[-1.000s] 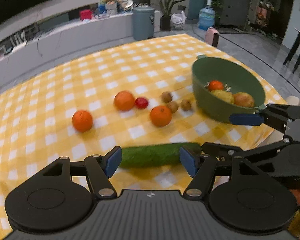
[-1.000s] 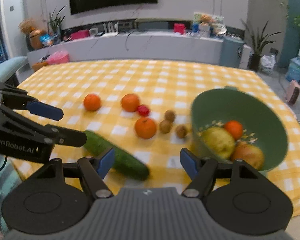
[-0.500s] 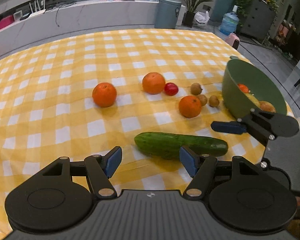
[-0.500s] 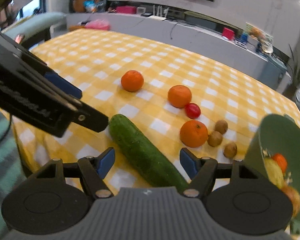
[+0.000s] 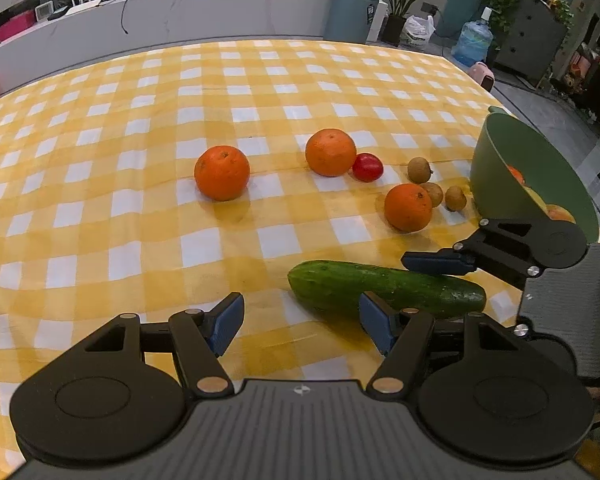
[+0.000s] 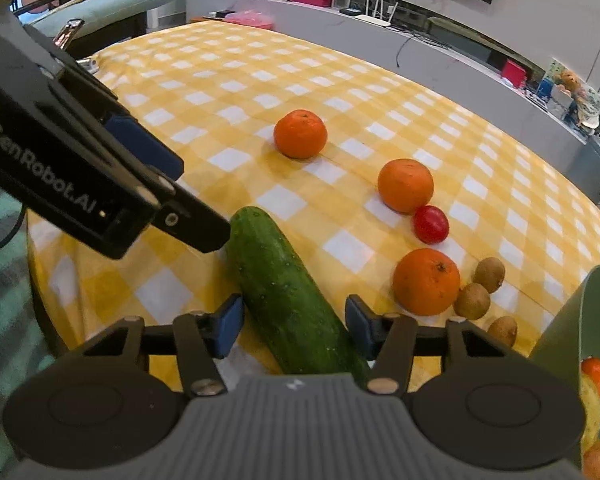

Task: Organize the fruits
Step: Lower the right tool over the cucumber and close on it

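A green cucumber (image 5: 384, 286) (image 6: 288, 300) lies near the front edge of the yellow checked table. My right gripper (image 6: 294, 322) is open, its fingers on either side of the cucumber's near end. My left gripper (image 5: 300, 322) is open and empty, just left of the cucumber. Three oranges (image 5: 221, 173) (image 5: 330, 152) (image 5: 407, 207), a red tomato (image 5: 367, 167) and three small brown fruits (image 5: 419, 169) lie on the cloth. A green bowl (image 5: 500, 184) at the right holds several fruits.
The table's front edge (image 6: 48, 280) is close below the grippers. The left gripper's body (image 6: 72, 168) fills the left of the right wrist view. A white counter (image 5: 180, 4), a bin (image 5: 352, 12) and plants stand beyond the table.
Both grippers have swung left and come lower toward the table. The right gripper has come over the cucumber, which now lies between its open fingers. The fruits have not moved.
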`<state>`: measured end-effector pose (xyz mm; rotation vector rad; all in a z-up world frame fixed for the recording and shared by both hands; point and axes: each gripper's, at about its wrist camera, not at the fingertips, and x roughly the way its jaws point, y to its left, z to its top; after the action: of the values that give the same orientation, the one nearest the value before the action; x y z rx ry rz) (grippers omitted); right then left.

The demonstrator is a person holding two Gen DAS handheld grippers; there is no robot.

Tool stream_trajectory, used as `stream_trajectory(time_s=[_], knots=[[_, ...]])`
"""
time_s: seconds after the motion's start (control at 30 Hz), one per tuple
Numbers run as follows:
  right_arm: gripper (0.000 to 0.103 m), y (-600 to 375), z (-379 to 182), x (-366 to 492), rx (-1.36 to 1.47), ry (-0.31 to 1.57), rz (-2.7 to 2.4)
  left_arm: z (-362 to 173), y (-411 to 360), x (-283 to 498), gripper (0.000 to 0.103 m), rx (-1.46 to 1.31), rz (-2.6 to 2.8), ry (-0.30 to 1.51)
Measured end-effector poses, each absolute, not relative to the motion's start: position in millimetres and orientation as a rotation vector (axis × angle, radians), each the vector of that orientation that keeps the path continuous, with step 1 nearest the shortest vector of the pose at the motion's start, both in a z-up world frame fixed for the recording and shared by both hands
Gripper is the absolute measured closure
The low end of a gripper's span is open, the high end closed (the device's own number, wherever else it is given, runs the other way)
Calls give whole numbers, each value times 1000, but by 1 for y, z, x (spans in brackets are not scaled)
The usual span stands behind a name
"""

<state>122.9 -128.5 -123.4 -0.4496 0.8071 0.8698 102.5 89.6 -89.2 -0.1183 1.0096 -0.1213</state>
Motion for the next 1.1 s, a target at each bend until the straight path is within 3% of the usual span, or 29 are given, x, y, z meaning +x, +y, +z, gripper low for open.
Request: stream_trajectory(time_s=[0.23, 0.73, 1.1], knots=[[63, -145, -118, 143, -193, 912, 796, -91, 91, 107, 26, -130, -111, 1007], [60, -125, -125, 133, -284, 852, 772, -90, 95, 106, 27, -147, -108, 977], [66, -132, -113, 145, -143, 856, 682, -79, 98, 121, 29, -139, -104, 873]])
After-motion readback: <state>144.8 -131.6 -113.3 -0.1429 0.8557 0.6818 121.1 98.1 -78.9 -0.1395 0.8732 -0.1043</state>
